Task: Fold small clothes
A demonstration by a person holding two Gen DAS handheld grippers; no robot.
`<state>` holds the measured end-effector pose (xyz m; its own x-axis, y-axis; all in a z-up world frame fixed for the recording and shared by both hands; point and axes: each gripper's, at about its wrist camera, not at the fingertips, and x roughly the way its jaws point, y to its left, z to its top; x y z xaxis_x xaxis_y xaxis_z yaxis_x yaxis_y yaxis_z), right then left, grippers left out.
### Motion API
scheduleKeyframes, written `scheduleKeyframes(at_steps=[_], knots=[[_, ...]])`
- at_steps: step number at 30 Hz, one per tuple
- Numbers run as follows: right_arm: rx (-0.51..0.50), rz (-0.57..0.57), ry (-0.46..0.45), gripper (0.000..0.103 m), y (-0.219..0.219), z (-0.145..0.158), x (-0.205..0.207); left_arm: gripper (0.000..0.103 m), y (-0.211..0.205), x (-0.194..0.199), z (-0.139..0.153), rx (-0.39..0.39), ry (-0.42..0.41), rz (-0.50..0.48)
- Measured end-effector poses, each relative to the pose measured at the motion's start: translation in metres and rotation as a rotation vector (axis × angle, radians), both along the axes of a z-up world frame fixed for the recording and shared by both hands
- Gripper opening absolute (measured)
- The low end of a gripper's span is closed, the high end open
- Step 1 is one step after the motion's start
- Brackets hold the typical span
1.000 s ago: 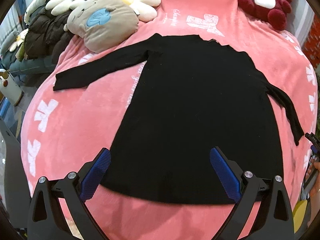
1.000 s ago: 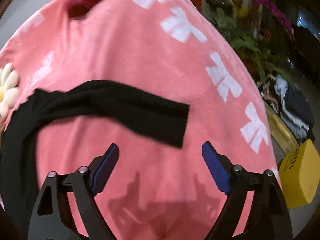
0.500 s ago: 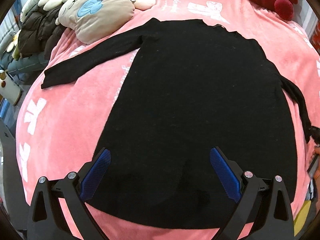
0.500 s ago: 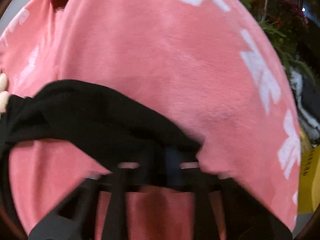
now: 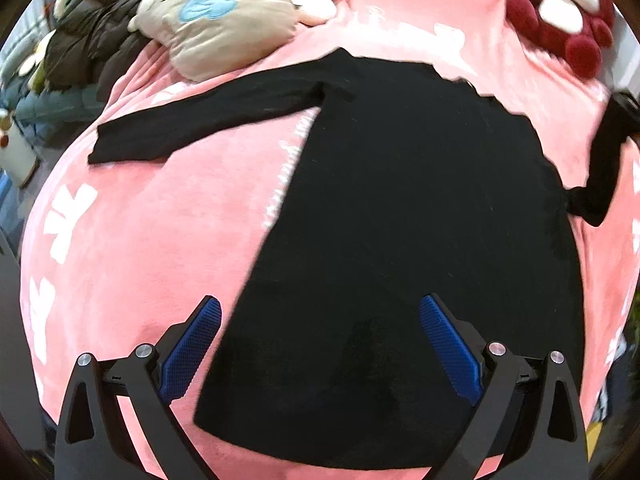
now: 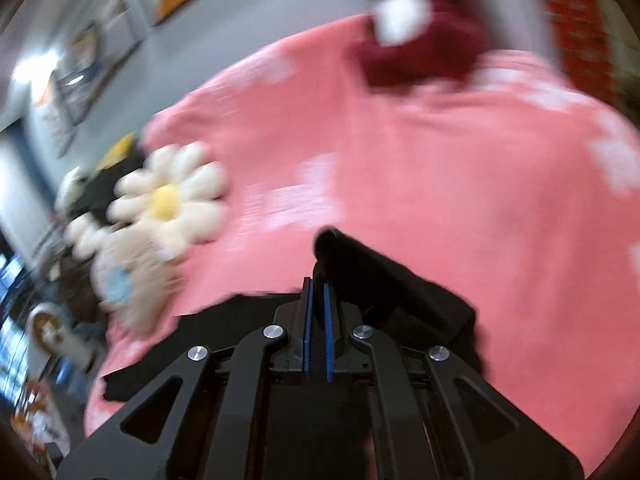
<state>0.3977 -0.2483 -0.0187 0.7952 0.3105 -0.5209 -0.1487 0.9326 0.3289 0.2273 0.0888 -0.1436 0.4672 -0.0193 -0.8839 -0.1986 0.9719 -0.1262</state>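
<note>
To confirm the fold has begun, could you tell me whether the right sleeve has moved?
Yes: the right sleeve is lifted off the pink blanket, toward the red plush toy.

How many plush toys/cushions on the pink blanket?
3. Beige plush with a blue patch at the far left, daisy cushion just behind it, and red-and-white stuffed toy at the far right corner. More may be hidden beyond the frame.
</note>
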Motion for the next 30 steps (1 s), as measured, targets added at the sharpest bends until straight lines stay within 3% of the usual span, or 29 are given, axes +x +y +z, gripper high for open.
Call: scheduleKeyframes(at_steps=[2, 5, 8, 10, 13, 17, 21, 27, 30], knots=[[-0.025, 0.085, 0.040, 0.009, 0.071, -0.022, 0.017, 0.098, 0.012, -0.002, 0.002, -0.020, -0.002, 0.016], [-0.090, 0.154, 0.123, 0.045, 0.144, -0.059, 0.026, 0.097, 0.033, -0.005, 0.007, -0.023, -0.010, 0.037], [-0.145, 0.164, 0.100, 0.044, 0.171, -0.064, 0.010, 0.098, 0.059, -0.005, 0.012, -0.036, -0.023, 0.057], [-0.212, 0.094, 0.087, 0.045, 0.153, -0.061, -0.015, 0.098, 0.079, -0.003, 0.014, -0.046, -0.036, 0.076], [-0.295, -0.040, 0.083, 0.055, 0.107, -0.067, -0.072, 0.097, 0.110, 0.008, 0.012, -0.075, -0.042, 0.108], [-0.340, -0.184, 0.184, 0.058, 0.043, -0.094, -0.144, 0.097, 0.148, 0.038, 0.006, -0.106, -0.049, 0.145], [-0.303, -0.263, 0.340, 0.058, -0.001, -0.136, -0.212, 0.097, 0.179, 0.064, 0.004, -0.161, -0.027, 0.242], [-0.222, -0.270, 0.463, 0.058, -0.012, -0.179, -0.256, 0.097, 0.148, 0.044, 0.017, -0.140, -0.075, 0.188], [-0.238, -0.287, 0.397, 0.058, -0.009, -0.169, -0.253, 0.097, 0.117, 0.033, 0.016, -0.125, -0.063, 0.122]])
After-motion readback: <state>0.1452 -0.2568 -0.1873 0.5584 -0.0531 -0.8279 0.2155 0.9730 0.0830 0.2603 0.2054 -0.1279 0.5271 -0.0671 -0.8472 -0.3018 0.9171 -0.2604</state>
